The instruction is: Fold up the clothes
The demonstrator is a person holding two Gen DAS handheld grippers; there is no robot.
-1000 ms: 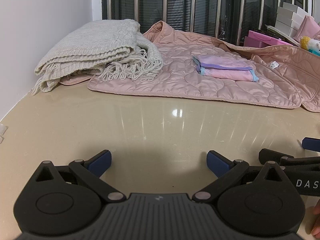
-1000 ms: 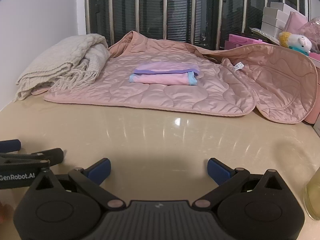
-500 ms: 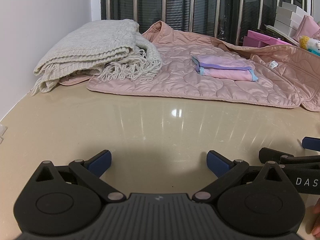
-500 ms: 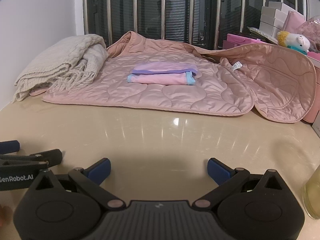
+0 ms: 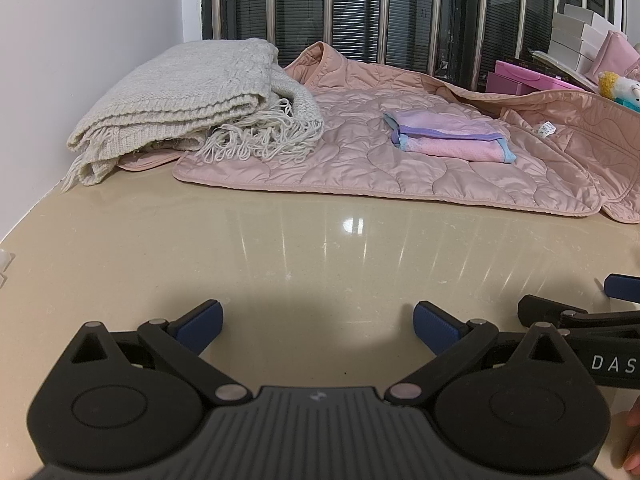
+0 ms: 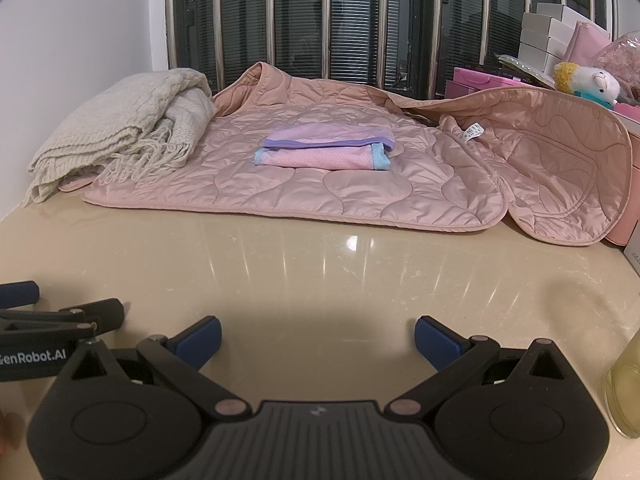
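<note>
A pink quilted jacket (image 5: 360, 168) (image 6: 304, 188) lies spread flat at the back of the beige counter (image 5: 320, 248), with one side draped over boxes at the right. On it rests a small folded pink and purple garment (image 5: 452, 140) (image 6: 328, 148). A folded cream knit blanket (image 5: 188, 108) (image 6: 120, 132) with fringe overlaps the jacket's left edge. My left gripper (image 5: 318, 324) is open above bare counter, well short of the jacket. My right gripper (image 6: 318, 334) is also open and empty, beside the left one.
A white wall runs along the left. Barred windows stand behind the clothes. Pink and white boxes (image 6: 560, 36) and a plush toy (image 6: 588, 80) sit at the back right. A yellowish bottle (image 6: 626, 392) stands at the right edge. Bare counter (image 6: 320, 272) lies between grippers and jacket.
Both views have shifted very slightly; the grippers stay open and the clothes have not moved.
</note>
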